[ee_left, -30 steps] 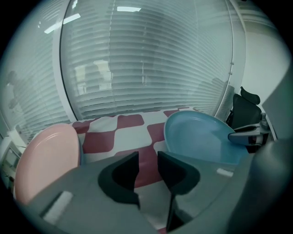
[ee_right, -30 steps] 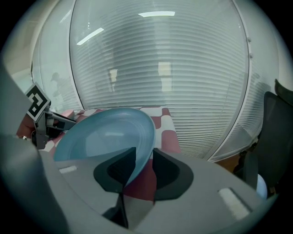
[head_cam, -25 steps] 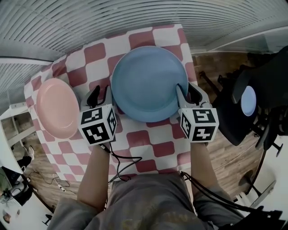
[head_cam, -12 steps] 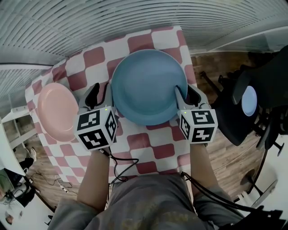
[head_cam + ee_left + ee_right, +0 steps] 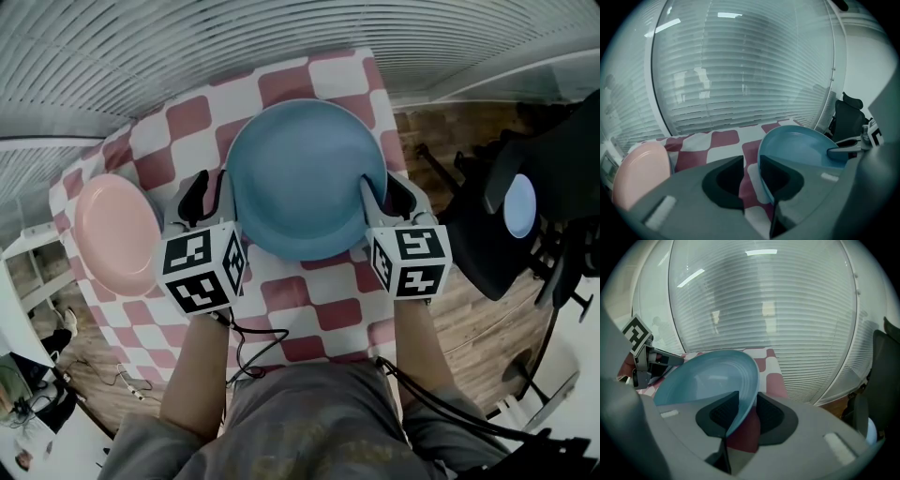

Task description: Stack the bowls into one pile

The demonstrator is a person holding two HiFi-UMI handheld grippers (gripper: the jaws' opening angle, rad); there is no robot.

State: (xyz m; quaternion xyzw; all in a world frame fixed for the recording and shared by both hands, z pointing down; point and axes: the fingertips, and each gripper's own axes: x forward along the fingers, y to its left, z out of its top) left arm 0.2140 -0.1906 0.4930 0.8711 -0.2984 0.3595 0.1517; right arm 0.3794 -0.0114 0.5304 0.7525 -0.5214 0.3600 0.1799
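Two shallow round bowls sit on the red-and-white checked tabletop [image 5: 319, 314]: a blue bowl [image 5: 305, 178] at centre frame and a pink bowl [image 5: 112, 230] at the left edge, well apart, each showing only its plain inner face. The right tongs [image 5: 382, 187] pinch the blue bowl's right rim. The left tongs [image 5: 208, 187] stand spread astride its left rim, with cloth showing in the gap. The head view shows both bowls whole. The left gripper view catches the pink bowl [image 5: 640, 173] at lower left, but the right gripper view shows only the blue bowl [image 5: 712, 376].

We reach forward, wrists tilted down
Our right gripper [image 5: 384, 187] pinches the rim of the blue bowl [image 5: 300, 169] — our left gripper [image 5: 208, 187] has jaws apart.
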